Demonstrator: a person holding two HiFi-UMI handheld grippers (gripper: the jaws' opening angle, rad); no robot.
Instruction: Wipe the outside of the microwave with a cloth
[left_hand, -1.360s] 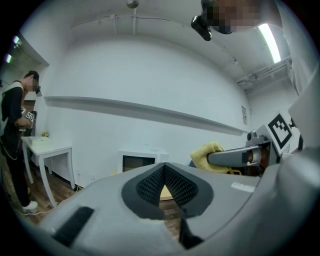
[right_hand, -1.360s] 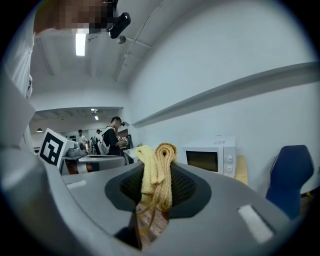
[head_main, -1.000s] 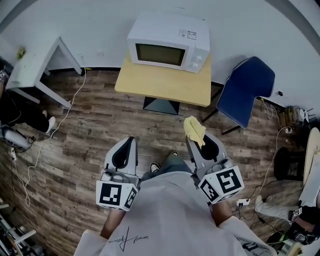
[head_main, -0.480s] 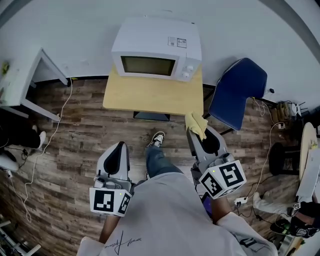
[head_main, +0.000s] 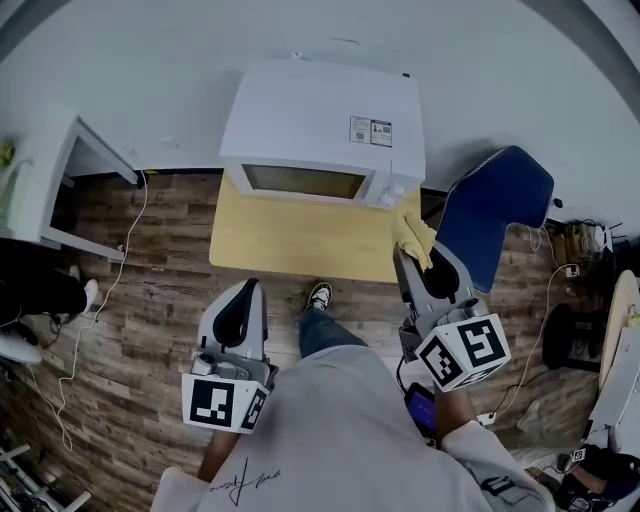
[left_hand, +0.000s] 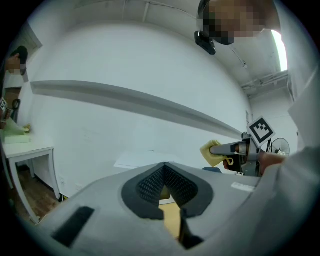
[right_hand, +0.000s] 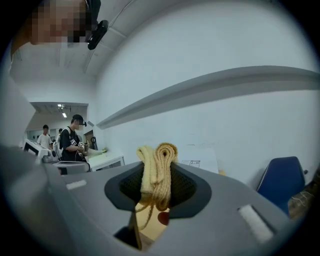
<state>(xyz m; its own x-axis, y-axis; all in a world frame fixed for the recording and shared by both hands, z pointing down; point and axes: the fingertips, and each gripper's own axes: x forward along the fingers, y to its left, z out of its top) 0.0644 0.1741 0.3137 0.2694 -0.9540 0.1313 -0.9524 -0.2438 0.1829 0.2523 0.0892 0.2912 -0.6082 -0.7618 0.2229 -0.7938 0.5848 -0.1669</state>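
Closest to me, the left gripper (head_main: 246, 288) hangs low over the wood floor (head_main: 150, 290), just short of the desk (head_main: 290, 240). Its jaws are pressed together with nothing between them, so it's along for the ride at this point.

The right gripper (head_main: 414, 252) is the busy one. It's pinching the folded yellow cloth (head_main: 413, 230) tight, and the bundle sticks out past the tips. A second ago that cloth was out over the floor, well short of the desk. Now it sits over the desk's right front corner, just beside the microwave's lower right corner where the knobs are. I can't tell whether it's actually touching the casing yet.

The microwave (head_main: 320, 115) also fills a lot more of the head view than it did, and I'm looking down on its top panel instead of its door. So the whole rig has walked up to it, and the blue chair (head_main: 495, 210) is now right beside the right gripper.

My read is that the approach is basically done and wiping hasn't started. The next bit probably needs the cloth pressed flat against the front or side panel.
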